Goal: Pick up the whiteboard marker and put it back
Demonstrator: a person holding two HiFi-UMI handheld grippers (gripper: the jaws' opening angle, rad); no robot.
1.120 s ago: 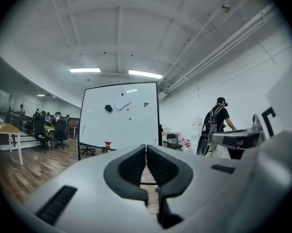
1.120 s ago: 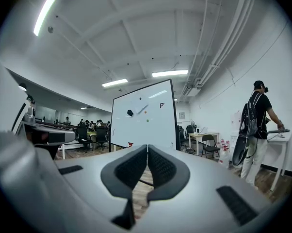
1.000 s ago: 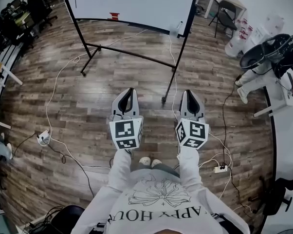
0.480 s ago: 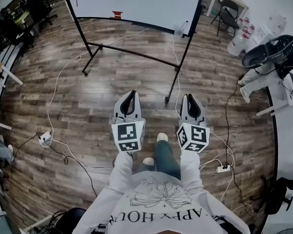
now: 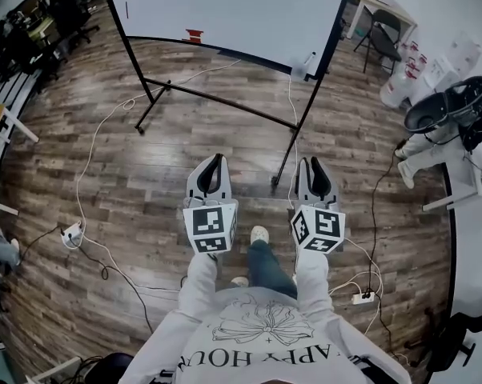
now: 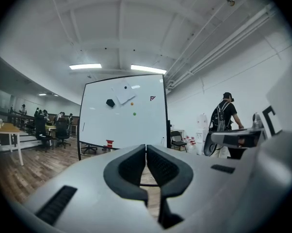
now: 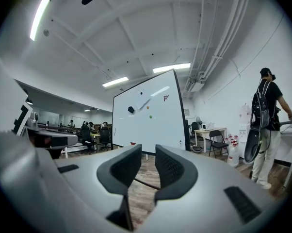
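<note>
The left claw [image 5: 218, 160] and the right claw [image 5: 311, 162] are held side by side above the wooden floor [image 5: 145, 158]. The left claw is pressed together, with nothing in it. The right claw has just been opening: its jaws stand a little spread, with nothing between them. Far ahead is the whiteboard [image 5: 225, 6]. A thin dark stick, probably the marker [image 5: 127, 9], sits upright near its left edge, well apart from both claws.

The floor [image 5: 145, 174] is being overlooked steeply from the head; the distant whiteboard [image 5: 225, 10] is being faced levelly by both gripper views.
</note>
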